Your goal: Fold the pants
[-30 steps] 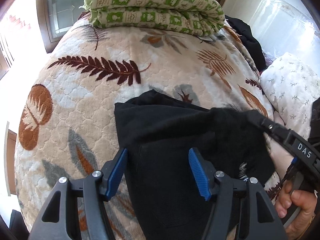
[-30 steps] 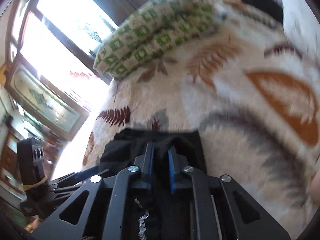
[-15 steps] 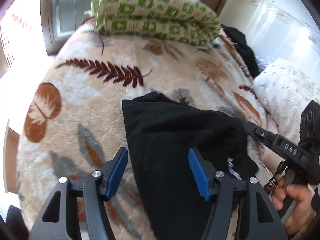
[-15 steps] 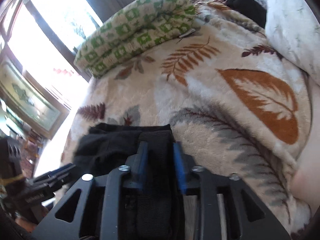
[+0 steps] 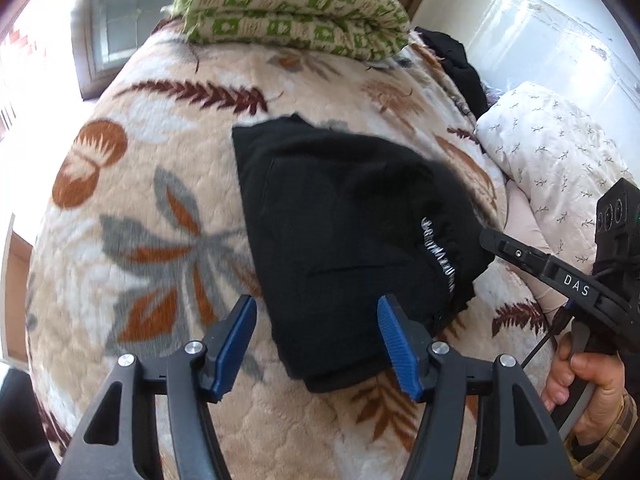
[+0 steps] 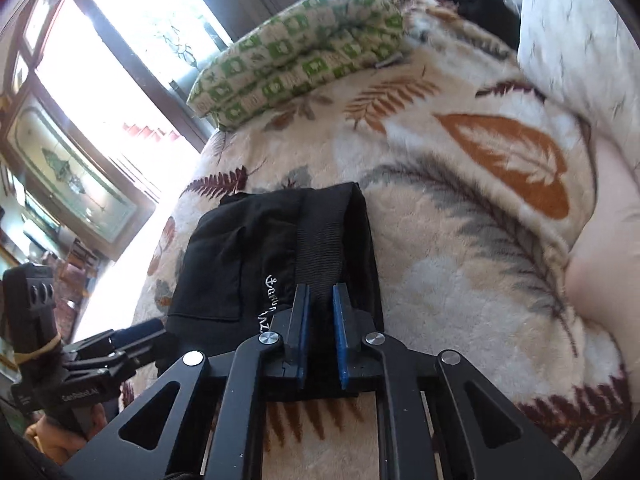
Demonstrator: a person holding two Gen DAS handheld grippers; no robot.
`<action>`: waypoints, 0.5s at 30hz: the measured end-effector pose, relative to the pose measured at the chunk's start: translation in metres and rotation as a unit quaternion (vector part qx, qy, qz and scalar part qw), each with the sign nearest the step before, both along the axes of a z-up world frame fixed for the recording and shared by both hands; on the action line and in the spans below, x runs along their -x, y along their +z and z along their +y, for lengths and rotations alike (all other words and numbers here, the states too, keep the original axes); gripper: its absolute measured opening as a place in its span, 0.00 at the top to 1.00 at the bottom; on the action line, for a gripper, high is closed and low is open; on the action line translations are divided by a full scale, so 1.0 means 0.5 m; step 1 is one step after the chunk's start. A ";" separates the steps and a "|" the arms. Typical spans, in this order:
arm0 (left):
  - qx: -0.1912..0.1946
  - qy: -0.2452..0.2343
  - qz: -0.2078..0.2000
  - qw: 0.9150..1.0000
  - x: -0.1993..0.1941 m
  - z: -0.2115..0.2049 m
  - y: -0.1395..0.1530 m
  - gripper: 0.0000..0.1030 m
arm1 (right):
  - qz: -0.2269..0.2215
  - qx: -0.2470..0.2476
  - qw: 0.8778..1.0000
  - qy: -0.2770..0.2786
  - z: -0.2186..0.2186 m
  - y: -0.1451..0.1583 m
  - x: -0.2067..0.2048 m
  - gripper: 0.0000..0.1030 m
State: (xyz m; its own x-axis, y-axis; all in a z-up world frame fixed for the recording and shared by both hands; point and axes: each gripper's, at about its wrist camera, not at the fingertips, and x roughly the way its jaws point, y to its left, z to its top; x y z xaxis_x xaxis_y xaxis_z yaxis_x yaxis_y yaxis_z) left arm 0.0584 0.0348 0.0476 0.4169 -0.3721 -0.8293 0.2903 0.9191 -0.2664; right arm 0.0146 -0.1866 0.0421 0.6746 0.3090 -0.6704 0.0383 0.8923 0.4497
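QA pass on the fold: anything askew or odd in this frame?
Mostly tidy. The black pants lie folded on the leaf-print blanket, but a lower layer pokes out at the near edge, so the edges don't line up. Right gripper is pinching the waistband.

Leaf-print bed [image 5: 168,240] carries folded black pants [image 5: 340,232], green-checked quilt [image 5: 296,8], white pillow [image 5: 560,160].

Right gripper [image 6: 320,320] clamped the black pants [image 6: 280,248] waistband edge at 6 o'clock. Pants lay folded on the leaf-print blanket [image 6: 460,200]. Green checked quilt [image 6: 296,56] at 12 o'clock; left gripper [image 6: 132,340] at 8 o'clock.
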 end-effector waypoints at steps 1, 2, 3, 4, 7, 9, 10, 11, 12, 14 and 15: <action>-0.002 0.003 0.006 1.000 0.001 0.001 -0.009 0.37 | 0.011 0.007 1.000 -0.002 0.003 -0.012 -0.002 0.90; -0.004 0.004 0.011 1.000 0.002 0.001 -0.017 0.37 | 0.023 0.016 1.000 -0.005 0.003 -0.027 -0.004 0.90; -0.006 0.002 0.014 1.000 0.004 -0.001 -0.026 0.37 | 0.036 0.022 0.999 -0.006 0.002 -0.049 -0.007 0.90; -0.010 0.001 0.017 1.000 0.004 -0.002 -0.035 0.37 | 0.042 0.024 0.999 -0.004 0.000 -0.062 -0.008 0.89; -0.011 0.002 0.021 1.000 0.003 -0.004 -0.048 0.36 | 0.040 0.030 0.999 0.003 0.000 -0.069 -0.012 0.89; -0.006 0.004 0.025 1.000 0.000 0.000 -0.051 0.36 | 0.043 0.040 0.998 0.008 0.002 -0.067 -0.017 0.88; -0.003 0.004 0.024 1.000 0.002 0.001 -0.048 0.37 | 0.044 0.038 0.998 0.007 0.000 -0.066 -0.017 0.87; -0.004 0.002 0.019 1.000 0.004 0.002 -0.041 0.37 | 0.044 0.034 0.998 0.004 -0.003 -0.064 -0.015 0.82; -0.008 -0.002 0.009 1.000 0.008 0.001 -0.030 0.37 | 0.045 0.035 0.998 -0.003 -0.007 -0.059 -0.013 0.78; -0.014 -0.007 -0.014 1.000 0.016 -0.002 -0.002 0.37 | 0.034 0.047 0.998 -0.016 -0.012 -0.039 -0.006 0.73; -0.015 -0.008 -0.027 1.000 0.018 -0.003 0.015 0.37 | 0.020 0.057 0.998 -0.021 -0.011 -0.023 -0.003 0.73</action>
State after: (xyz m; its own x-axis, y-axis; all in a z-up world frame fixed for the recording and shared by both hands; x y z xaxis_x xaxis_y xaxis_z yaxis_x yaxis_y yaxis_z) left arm 0.0496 0.0333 0.0550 0.4547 -0.3551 -0.8168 0.3187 0.9212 -0.2231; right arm 0.0160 -0.1923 0.0305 0.6568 0.2019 -0.7265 0.0923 0.9347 0.3432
